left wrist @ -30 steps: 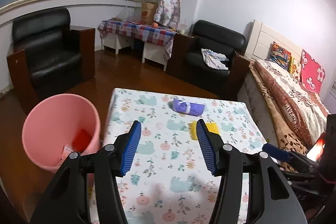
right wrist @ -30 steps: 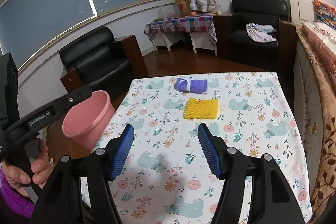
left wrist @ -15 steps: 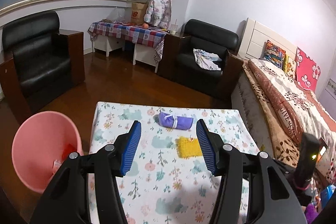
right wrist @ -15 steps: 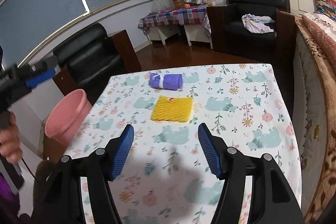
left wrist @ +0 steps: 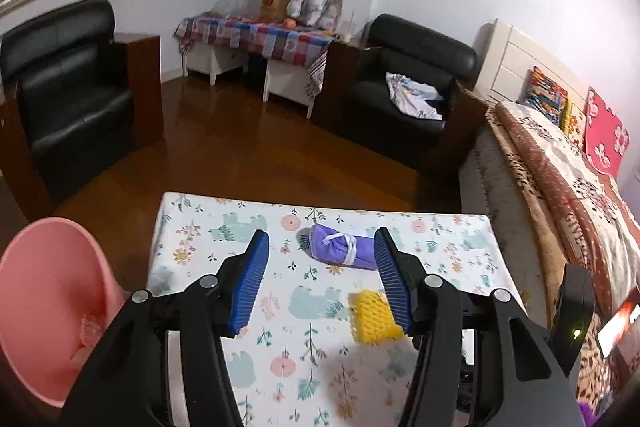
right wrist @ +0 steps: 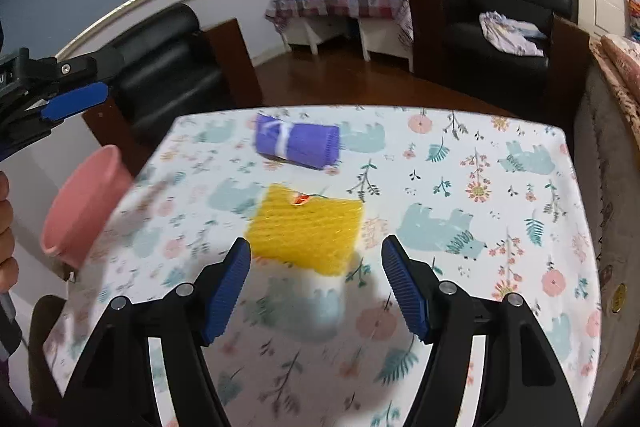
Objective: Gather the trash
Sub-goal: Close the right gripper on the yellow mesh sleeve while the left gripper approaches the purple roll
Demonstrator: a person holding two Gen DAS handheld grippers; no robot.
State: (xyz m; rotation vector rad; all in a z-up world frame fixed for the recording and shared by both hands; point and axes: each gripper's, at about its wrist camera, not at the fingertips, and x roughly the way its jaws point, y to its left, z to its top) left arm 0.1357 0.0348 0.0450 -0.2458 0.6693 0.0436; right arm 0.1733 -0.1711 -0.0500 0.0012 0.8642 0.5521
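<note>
Trash on the table [right wrist: 500, 227]: a yellow mesh pad [right wrist: 308, 227] lies flat near the middle, a purple rolled bundle [right wrist: 298, 143] just beyond it toward the far edge, the two apart. Both uncollected. Pink bin [left wrist: 52, 307] stands on the floor off the table's left side; something pale and crumpled shows inside, too blurred to name, so judged part done with two pieces left.

Right tongs [right wrist: 316, 287] wide, jaws have just been opening, nothing between them; the yellow pad sits just ahead of the tips, likely the next pick. Left tongs [left wrist: 320, 279] wide and empty, held above the table with the bundle seen beyond them.

Around: two black armchairs [left wrist: 68, 99], a checked side table [left wrist: 256, 35], a bed [left wrist: 568, 195] at right. Nothing lies between tongs and pad. Patterned cloth is busy, and the right view is blurred
</note>
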